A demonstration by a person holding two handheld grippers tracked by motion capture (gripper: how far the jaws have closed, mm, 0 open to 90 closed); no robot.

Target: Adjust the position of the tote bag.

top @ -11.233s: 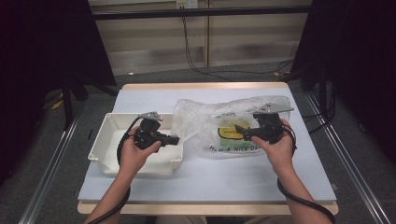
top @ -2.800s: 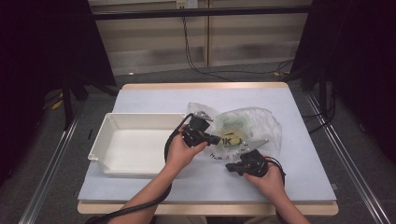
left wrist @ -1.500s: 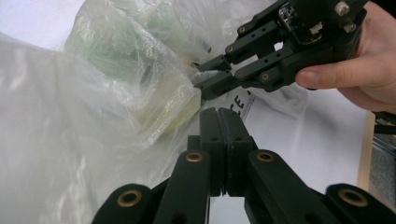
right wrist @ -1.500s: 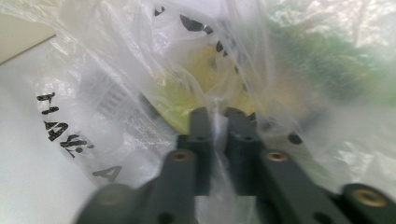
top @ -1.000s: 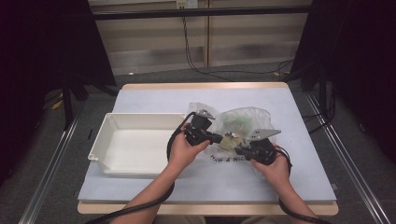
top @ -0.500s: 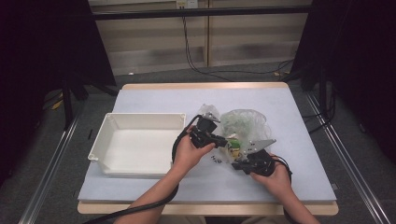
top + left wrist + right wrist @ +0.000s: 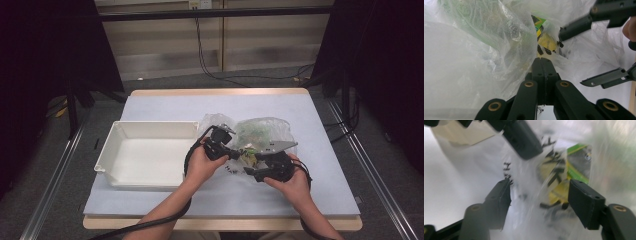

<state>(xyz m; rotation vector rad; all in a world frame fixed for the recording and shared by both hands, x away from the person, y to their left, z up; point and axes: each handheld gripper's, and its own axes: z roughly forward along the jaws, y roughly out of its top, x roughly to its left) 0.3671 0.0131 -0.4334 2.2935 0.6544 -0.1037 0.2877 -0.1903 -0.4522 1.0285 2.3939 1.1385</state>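
A crumpled clear plastic bag [image 7: 262,132] lies mid-table, with a yellow and green printed pack [image 7: 543,37] inside it. My left gripper [image 7: 236,154] reaches in from the left and is shut on a gathered fold of the bag's film [image 7: 524,50]. In its own view, the jaws of the left gripper [image 7: 542,60] are pressed together at the film. My right gripper [image 7: 248,172] sits just right of it, nearer the front edge. The jaws of the right gripper [image 7: 540,196] have just been opening and stand apart, with loose film and the printed pack [image 7: 564,175] between them, unpressed.
A white empty tray [image 7: 145,155] stands left of the bag, close to my left hand. The table top [image 7: 320,150] is pale blue-grey with bare room to the right and at the back. Dark stands flank the table.
The right gripper's jaws have gone from closed to apart. The bag has bunched tighter between the two grippers, which sit a little closer together.
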